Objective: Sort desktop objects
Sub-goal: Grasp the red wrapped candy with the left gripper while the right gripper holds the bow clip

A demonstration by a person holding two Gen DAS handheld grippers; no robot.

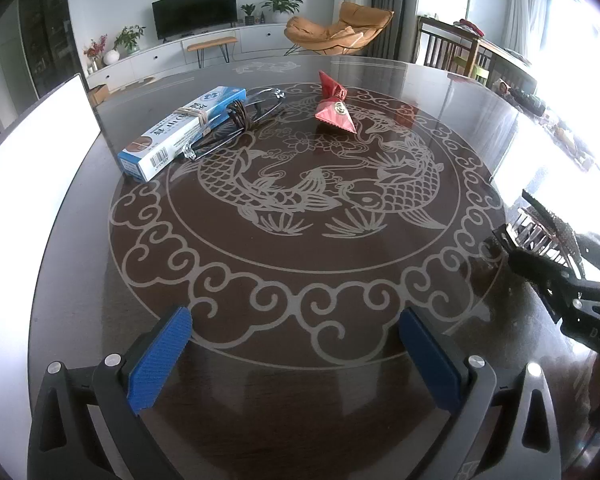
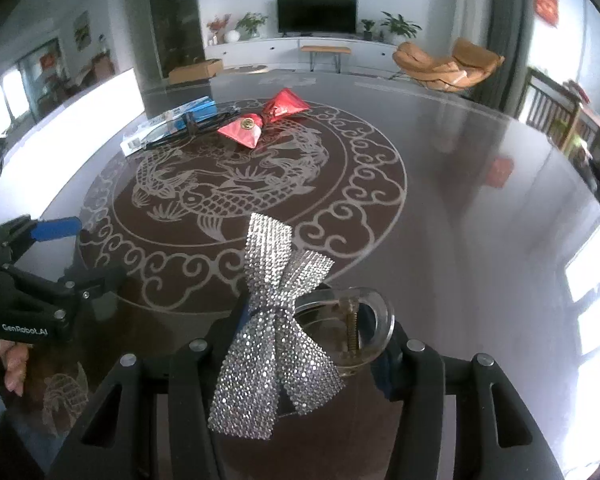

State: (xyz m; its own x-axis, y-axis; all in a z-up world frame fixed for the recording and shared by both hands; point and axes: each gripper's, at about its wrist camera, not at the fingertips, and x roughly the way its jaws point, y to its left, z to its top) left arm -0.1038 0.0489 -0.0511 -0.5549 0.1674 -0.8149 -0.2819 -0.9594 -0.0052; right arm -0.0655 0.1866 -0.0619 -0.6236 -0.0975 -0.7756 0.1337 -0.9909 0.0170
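My right gripper (image 2: 312,332) is shut on a hair clip with a silver rhinestone bow (image 2: 276,300) and a clear claw, held just above the table's near edge. From the left wrist view the same clip (image 1: 548,224) shows at the far right in the right gripper (image 1: 516,220). My left gripper (image 1: 296,320) is open with nothing between its blue pads, low over the fish-patterned round table (image 1: 300,248). A blue-and-white box (image 1: 184,132) lies far left, with glasses (image 1: 260,100) and a brown hair tie (image 1: 240,116) on it. A red foil packet (image 1: 334,106) lies beyond the centre.
A white board (image 1: 32,136) stands along the table's left edge. The left gripper (image 2: 80,252) and a person's hand (image 2: 14,364) show at the left of the right wrist view. Dark chairs (image 1: 452,46) stand beyond the far right rim.
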